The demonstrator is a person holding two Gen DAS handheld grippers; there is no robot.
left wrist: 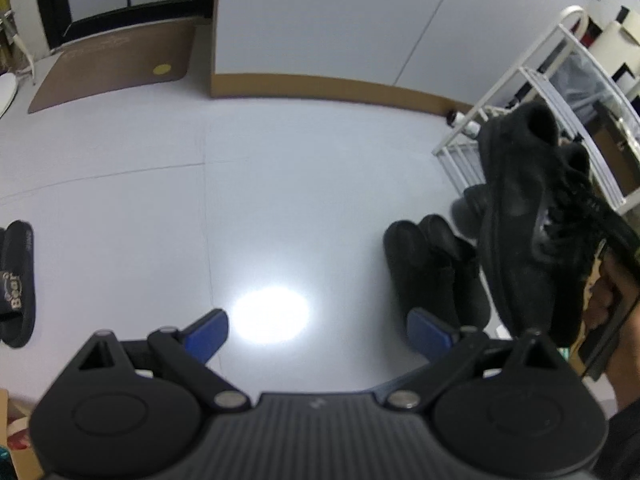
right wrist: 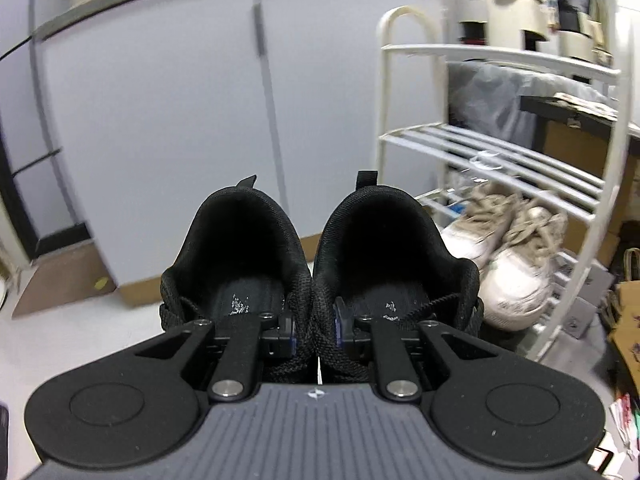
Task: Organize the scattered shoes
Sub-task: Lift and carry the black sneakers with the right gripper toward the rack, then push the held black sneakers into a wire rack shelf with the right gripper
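Note:
My right gripper (right wrist: 315, 330) is shut on a pair of black sneakers (right wrist: 320, 264), pinching their two inner collars together; the heels point away from me. In the left wrist view the same black sneakers (left wrist: 524, 216) hang in the air at the right, in front of the white shoe rack (left wrist: 520, 92). My left gripper (left wrist: 318, 334) stands open above the pale floor with nothing between its blue fingers. A pair of black slippers (left wrist: 432, 264) lies on the floor under the sneakers. Another black slipper (left wrist: 18, 280) with gold lettering lies at the far left.
The white shoe rack (right wrist: 500, 160) stands at the right, with a pair of white sneakers (right wrist: 504, 260) on its lower shelf. Grey cabinet doors (right wrist: 180, 120) fill the back. A brown mat (left wrist: 112, 64) lies by a doorway. Boxes and bags crowd the right edge.

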